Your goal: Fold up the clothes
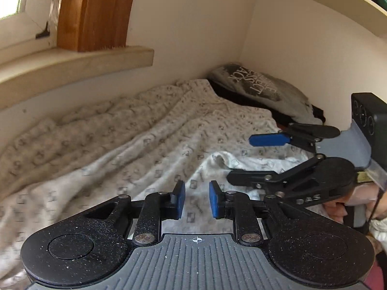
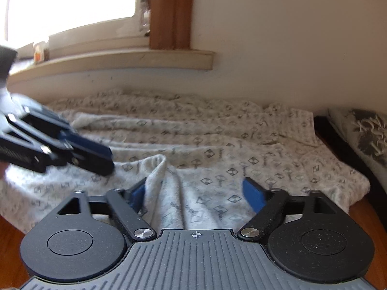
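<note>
walls (image 1: 193, 24): cream | window (image 2: 72, 2): bright daylight | sill (image 2: 135, 62): beige | frame (image 1: 94, 12): wood | floor (image 2: 362, 207): reddish wood

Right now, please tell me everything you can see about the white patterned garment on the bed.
The white patterned garment is a soft, fleecy-looking cloth printed with small grey diamonds and marks. It lies spread and wrinkled over the bed, reaching the wall under the window sill. Its near edge stands up in a raised fold between the open right tongs. The left tongs hover above it, nearly closed, holding nothing. A grey printed shirt lies beyond it.

Soft printed cloth garment (image 2: 217, 149), varnished wooden window frame (image 1: 92, 12).
</note>
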{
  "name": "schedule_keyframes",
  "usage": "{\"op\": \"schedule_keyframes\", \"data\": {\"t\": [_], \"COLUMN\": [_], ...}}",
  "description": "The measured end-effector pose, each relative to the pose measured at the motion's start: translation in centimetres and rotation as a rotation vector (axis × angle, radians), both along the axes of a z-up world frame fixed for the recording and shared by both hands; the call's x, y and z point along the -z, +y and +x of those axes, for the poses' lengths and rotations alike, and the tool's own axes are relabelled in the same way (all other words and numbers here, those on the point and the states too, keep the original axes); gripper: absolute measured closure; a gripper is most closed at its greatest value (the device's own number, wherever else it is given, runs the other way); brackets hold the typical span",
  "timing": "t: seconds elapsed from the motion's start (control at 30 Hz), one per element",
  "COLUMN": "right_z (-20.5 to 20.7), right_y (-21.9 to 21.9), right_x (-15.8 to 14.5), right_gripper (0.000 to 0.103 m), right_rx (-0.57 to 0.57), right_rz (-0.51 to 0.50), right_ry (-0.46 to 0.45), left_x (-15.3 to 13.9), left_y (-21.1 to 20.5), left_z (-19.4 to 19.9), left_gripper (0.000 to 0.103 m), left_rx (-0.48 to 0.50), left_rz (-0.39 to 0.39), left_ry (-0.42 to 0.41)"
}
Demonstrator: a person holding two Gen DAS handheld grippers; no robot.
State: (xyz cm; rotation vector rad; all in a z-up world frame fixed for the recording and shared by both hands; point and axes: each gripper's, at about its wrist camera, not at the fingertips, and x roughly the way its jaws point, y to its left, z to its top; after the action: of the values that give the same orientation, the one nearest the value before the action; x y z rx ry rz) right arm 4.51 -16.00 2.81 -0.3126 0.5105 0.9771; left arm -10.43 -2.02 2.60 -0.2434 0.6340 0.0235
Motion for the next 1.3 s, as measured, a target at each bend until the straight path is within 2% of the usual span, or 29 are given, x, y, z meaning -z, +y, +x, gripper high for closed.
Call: {"op": "schedule_keyframes", "data": {"t": [0.1, 0.2, 0.33, 0.4, 0.67, 0.9, 0.97, 1.0, 1.03, 1.1, 1.13, 1.3], "right_z": [0.1, -1.0, -3.0, -4.0, -7.5, -7.3, -7.6, -7.8, -8.0, -7.9, -7.8, -3.7], "right_y": [-0.1, -1.5, -4.8, -6.5, -11.2, -13.8, -14.0, -14.0, -14.0, -13.4, -13.1, -11.9], "right_x": [-0.4, -1.2, -2.0, -1.9, -0.5, 1.0, 1.2, 1.2, 1.2, 0.6, 0.3, -3.9], "right_gripper": [0.017, 0.017, 0.017, 0.017, 0.017, 0.018, 0.029, 0.046, 0.071, 0.085, 0.098, 0.1], "right_rx": [0.01, -0.015, -0.02, 0.005, 0.088, 0.167, 0.147, 0.13, 0.113, 0.107, 0.104, 0.119], "right_rz": [-0.009, 0.005, 0.043, 0.053, -0.04, -0.027, -0.009, 0.001, 0.01, 0.005, 0.004, 0.096], "right_ry": [0.005, -0.014, -0.007, 0.004, -0.03, 0.053, 0.062, 0.061, 0.06, 0.033, 0.019, -0.064], "left_x": [1.0, 1.4, 1.5, 1.5, 1.5, 1.5, 1.4, 1.4, 1.4, 1.5, 1.5, 1.5], "left_y": [0.1, -0.5, -1.0, -1.1, -0.9, -0.7, -0.7, -0.7, -0.7, -0.7, -0.7, -0.8], "left_z": [0.4, 0.9, 0.9, 0.9, 1.0, 0.9, 0.9, 0.9, 0.9, 0.9, 0.9, 0.8], "left_gripper": [0.08, 0.08, 0.08, 0.08, 0.08, 0.08, 0.08, 0.08, 0.08, 0.079, 0.079, 0.079], "left_rx": [-0.005, 0.001, 0.001, 0.002, -0.002, -0.002, -0.003, -0.004, -0.004, -0.004, -0.004, -0.006], "left_rz": [-0.042, 0.028, 0.066, 0.068, 0.064, 0.041, 0.041, 0.041, 0.042, 0.041, 0.04, 0.046], "left_ry": [0.005, 0.005, 0.003, 0.003, 0.0, -0.004, -0.005, -0.005, -0.005, -0.005, -0.005, -0.006]}}
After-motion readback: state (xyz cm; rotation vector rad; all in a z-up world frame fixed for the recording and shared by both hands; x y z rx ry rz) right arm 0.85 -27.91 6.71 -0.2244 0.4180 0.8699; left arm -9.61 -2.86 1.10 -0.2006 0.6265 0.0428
